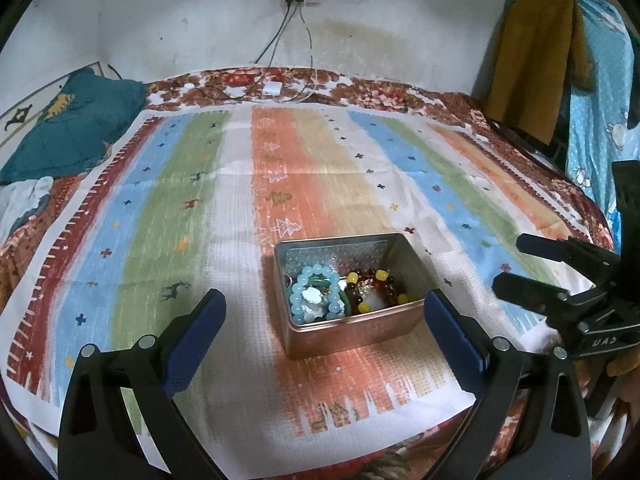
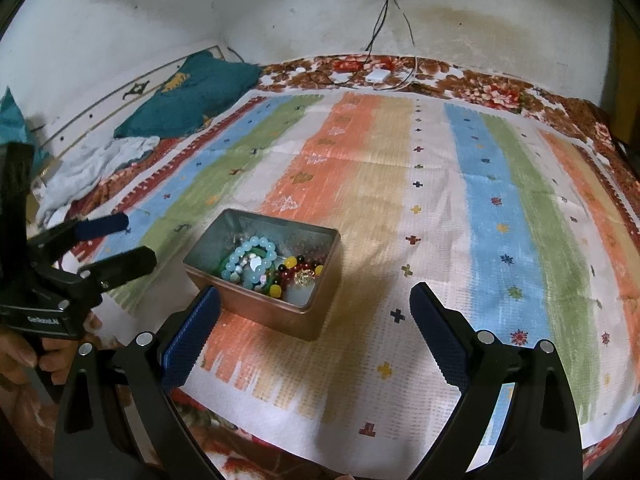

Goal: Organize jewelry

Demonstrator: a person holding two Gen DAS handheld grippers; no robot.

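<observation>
Bare striped cloth (image 2: 460,200) all round — only tin (image 1: 352,330) midway.

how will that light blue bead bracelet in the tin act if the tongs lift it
The light blue bead bracelet would probably sag, being a loop of separate beads. Its round, glossy beads may slip. Lying against other jewelry in the tin, it might snag.

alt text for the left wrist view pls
An open metal tin of beaded bracelets sits on a striped cloth on a bed, between the open left gripper fingers. The right gripper, also open and empty, enters from the right.
</observation>
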